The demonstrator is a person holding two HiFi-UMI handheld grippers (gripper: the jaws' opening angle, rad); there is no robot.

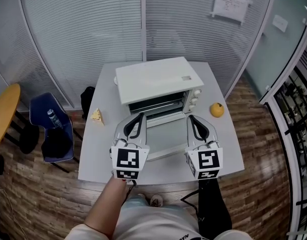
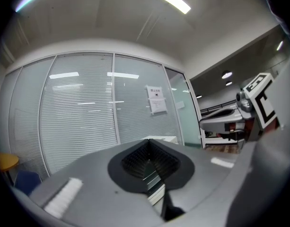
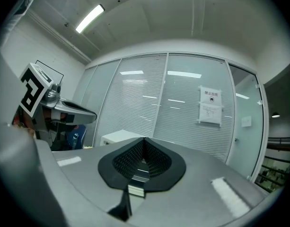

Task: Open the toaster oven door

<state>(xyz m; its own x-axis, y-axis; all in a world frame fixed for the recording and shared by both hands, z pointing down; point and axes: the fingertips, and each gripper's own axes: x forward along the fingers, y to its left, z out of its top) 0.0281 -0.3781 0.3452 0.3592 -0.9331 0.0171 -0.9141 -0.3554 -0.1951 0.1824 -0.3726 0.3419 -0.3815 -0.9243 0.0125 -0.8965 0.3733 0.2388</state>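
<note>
Evidently the toaster oven [image 1: 158, 81] stood mid-surface [image 1: 95, 156] toward the far edge, its door [image 1: 166, 134] lying lowered toward me. My left gripper [image 1: 141, 116] and right gripper [image 1: 191, 117] flanked it, jaws closed on nothing. Risk: leaning on the door would strain its hinge.
</note>
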